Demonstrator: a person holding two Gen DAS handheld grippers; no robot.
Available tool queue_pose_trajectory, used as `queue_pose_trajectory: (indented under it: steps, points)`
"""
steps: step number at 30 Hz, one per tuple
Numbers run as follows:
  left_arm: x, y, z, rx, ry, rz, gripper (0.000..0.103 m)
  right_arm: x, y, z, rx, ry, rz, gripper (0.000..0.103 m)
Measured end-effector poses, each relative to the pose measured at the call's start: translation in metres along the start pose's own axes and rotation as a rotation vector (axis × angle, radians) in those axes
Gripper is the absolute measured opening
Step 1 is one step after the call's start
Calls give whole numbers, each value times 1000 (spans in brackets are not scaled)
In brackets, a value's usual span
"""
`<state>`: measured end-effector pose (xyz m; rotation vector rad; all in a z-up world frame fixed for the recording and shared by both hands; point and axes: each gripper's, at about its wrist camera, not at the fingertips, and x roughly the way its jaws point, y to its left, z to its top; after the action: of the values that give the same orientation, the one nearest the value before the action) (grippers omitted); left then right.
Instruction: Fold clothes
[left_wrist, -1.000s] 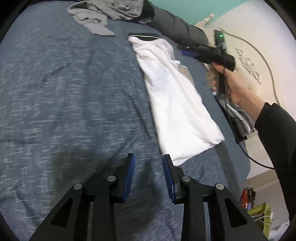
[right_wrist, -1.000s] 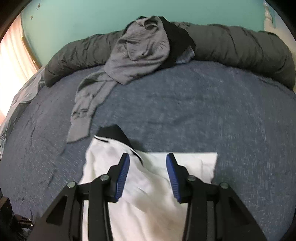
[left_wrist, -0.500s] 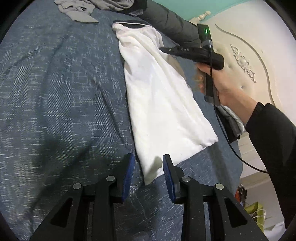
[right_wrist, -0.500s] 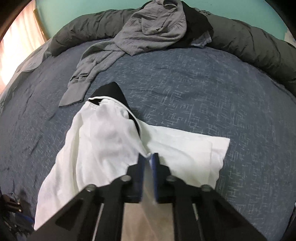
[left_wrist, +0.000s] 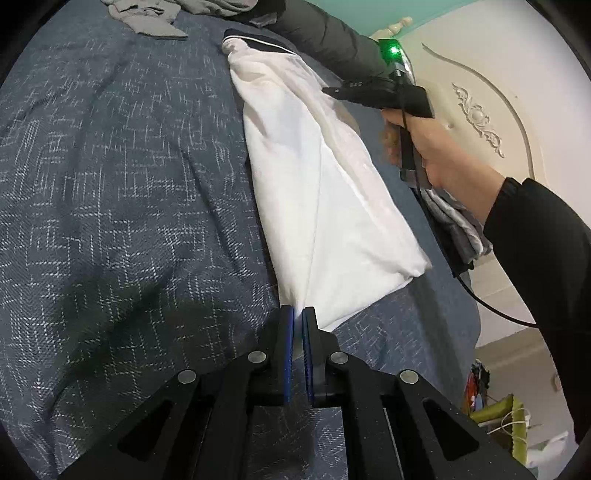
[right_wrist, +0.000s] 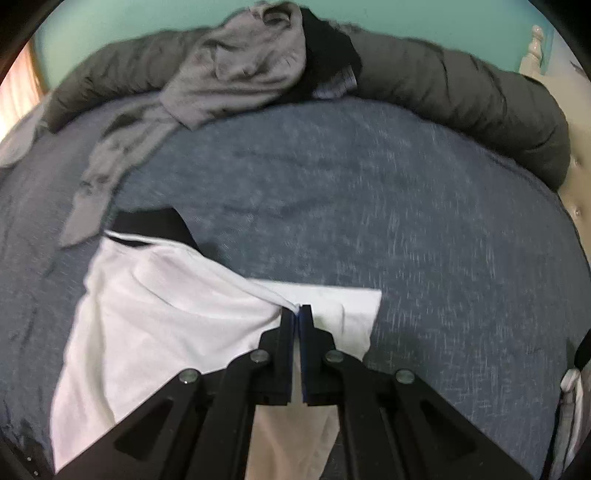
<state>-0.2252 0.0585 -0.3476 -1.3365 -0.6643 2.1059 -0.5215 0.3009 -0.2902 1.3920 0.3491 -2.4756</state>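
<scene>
Garment: a white shirt (left_wrist: 332, 192) lies lengthwise on the bed (left_wrist: 110, 184), running ahead of my left gripper (left_wrist: 298, 314), whose jaws are pinched on its near corner. My right gripper (right_wrist: 296, 312) has its jaws clamped on a side edge. I judge a thin bite could slip if the two pull unevenly, skewing the fold. The person's hand (left_wrist: 436, 147) holds the right gripper level, low over the cloth.

White garment (left_wrist: 325, 192) (black trim) on blue-flecked bedspread (left_wrist: 110, 184).
</scene>
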Motion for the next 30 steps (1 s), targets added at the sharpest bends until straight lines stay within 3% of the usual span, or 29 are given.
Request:
queue_pose_trajectory:
  steps: [5,12,15,19,20,21,28,30]
  points:
    - [1,11,-2,-32,6,-3,5,1,-4,-2,32,-18,29,3]
    - [7,4,-2,-30,4,3,5,-32,-17,-17,38,-78,150,28]
    - [9,2,-2,-30,3,6,5,-26,-14,-25,16,-30,168,30]
    - [11,0,-1,-22,5,13,5,-16,-9,-37,-14,40,191,28]
    - [11,1,-1,-23,5,13,5,-16,-10,-39,-8,34,186,22]
    - [12,1,0,-24,6,13,5,-15,-12,-40,0,26,181,8]
    - [16,0,0,-21,11,10,5,-25,-36,-41,141,-82,92,3]
    - [16,1,0,-19,12,11,5,-20,-42,-40,169,-69,66,3]
